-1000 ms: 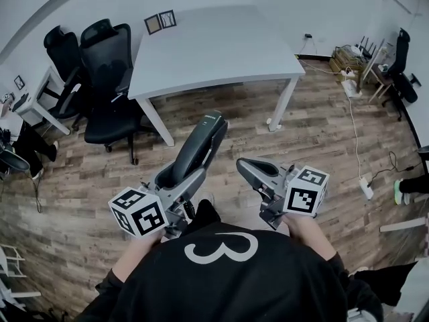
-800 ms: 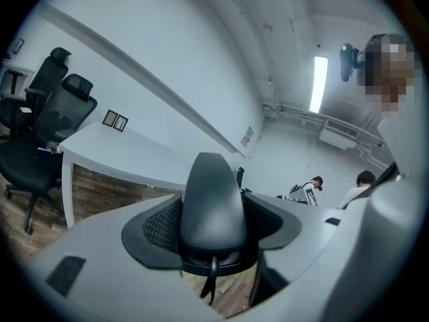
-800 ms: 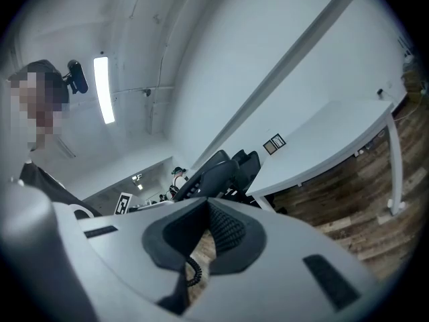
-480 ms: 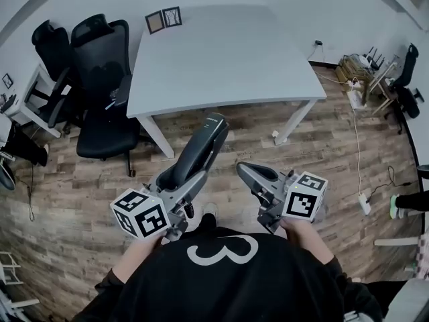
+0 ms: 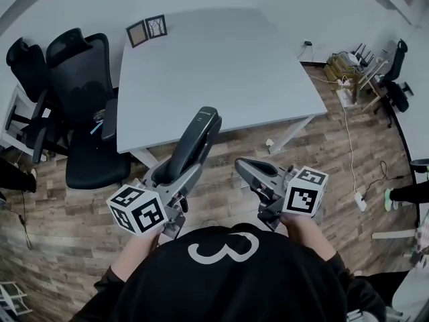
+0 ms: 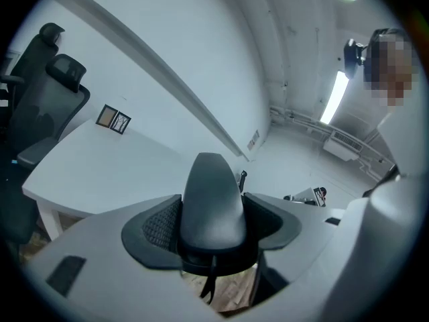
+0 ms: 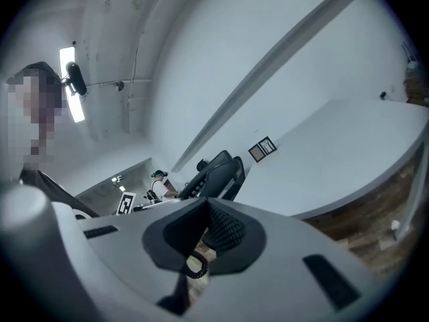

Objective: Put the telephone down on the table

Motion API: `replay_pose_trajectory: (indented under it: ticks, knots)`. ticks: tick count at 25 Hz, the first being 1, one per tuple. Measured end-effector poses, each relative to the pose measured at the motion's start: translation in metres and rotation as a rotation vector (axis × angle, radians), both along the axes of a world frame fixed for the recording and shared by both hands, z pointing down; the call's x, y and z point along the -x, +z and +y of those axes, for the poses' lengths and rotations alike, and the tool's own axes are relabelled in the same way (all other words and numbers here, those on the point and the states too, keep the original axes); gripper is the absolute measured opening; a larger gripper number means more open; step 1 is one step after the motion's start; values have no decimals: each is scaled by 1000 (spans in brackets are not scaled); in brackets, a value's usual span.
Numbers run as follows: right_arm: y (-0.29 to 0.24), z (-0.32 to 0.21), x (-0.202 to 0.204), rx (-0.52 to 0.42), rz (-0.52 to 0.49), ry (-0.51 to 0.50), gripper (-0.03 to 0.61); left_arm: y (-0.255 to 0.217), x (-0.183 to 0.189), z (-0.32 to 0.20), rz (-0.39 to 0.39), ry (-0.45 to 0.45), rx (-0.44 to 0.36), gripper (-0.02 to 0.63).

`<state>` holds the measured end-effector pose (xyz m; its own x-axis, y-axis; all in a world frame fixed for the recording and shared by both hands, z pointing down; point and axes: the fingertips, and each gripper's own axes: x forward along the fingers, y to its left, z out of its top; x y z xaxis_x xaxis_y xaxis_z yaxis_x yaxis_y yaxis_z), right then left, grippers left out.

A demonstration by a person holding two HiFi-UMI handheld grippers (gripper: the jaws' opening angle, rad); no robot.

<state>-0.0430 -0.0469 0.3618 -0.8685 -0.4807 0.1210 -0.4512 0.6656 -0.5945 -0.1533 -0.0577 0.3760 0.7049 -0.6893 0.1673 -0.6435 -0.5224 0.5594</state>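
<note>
Two grippers are reaching out in front of the person, over the wooden floor on the near side of the white table. The left gripper is pinching the dark telephone between its pads, with the jaws standing wide on its body. The handset is pointing up and away toward the table's near edge, held in the air and not lying on the tabletop. The right gripper is hovering just right of it, jaws pressed together with nothing between them. Two picture frames are standing at the table's far left corner, black office chairs are crowding its left side, and a white cable is trailing across the floor at the right
</note>
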Motion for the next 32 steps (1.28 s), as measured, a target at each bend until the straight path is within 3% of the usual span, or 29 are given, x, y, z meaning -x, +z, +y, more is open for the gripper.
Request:
replay_pose_trajectory:
  ticks: [7, 15, 24, 32]
  knots:
    - [13, -37, -23, 45, -24, 42, 9, 0, -24, -45, -13, 50, 8, 295]
    - [22, -122, -57, 72, -34, 39, 9, 16, -64, -128, -16, 74, 68, 295]
    - [26, -211, -95, 89, -21, 41, 9, 28, -95, -220, -72, 35, 71, 295]
    - [30, -254, -114, 107, -18, 15, 9, 42, -105, -277, -129, -10, 83, 295]
